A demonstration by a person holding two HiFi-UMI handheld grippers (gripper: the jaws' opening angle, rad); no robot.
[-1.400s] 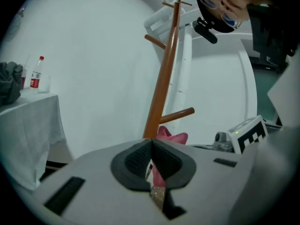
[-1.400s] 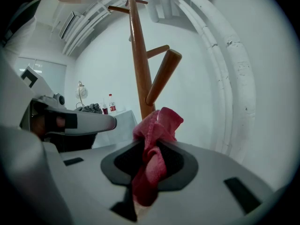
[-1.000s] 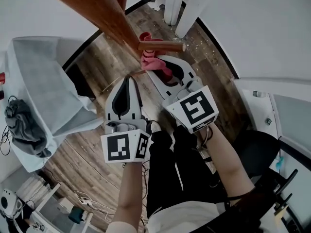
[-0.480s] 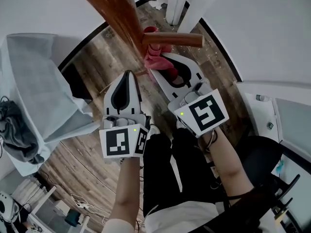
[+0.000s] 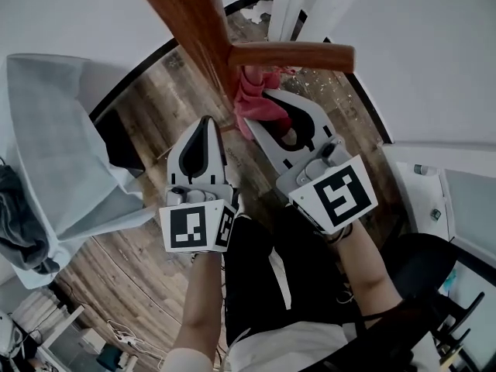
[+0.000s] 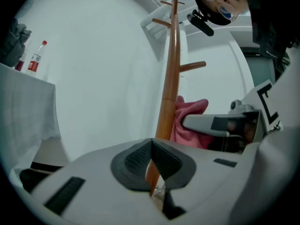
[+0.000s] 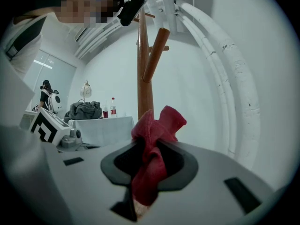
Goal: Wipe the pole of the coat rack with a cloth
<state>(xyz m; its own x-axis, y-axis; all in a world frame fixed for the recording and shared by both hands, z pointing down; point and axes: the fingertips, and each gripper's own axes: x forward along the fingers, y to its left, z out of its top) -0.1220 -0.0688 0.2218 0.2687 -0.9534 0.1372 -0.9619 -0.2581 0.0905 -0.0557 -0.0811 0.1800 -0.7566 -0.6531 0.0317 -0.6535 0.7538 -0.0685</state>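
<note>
You are standing over a coat rack, looking steeply down its tall reddish-brown wooden pole (image 5: 194, 37) toward a dark plank floor (image 5: 155, 107). Your right hand-held gripper (image 5: 275, 118) is clamping a crumpled pink-red cloth (image 5: 260, 103), and its own view shows the fabric bunched between the two jaws and spilling out above them (image 7: 154, 125). You are holding the cloth against the right side of the pole, just below a short rounded wooden peg (image 5: 294, 55) that is sticking out sideways. The left gripper view shows the cloth touching the pole there (image 6: 187, 121). Your left hand-held gripper (image 5: 206, 126) is hovering just beside the pole, lower down on its left. Its jaws are meeting at the tips with nothing between them, and the pole is only showing behind them through the gap under the tips (image 6: 151, 146). To your left, a surface draped in pale grey sheeting (image 5: 46, 130) is carrying a heap of grey clothing (image 7: 84, 110) and a small bottle with a red label (image 6: 35, 60). Judging from this, the wiping is under way and the cloth is working the middle stretch of the pole. The wood shows no mark that tells cleaned from uncleaned. The length above the peg and the length running down to the base both appear to be waiting for a pass.
</note>
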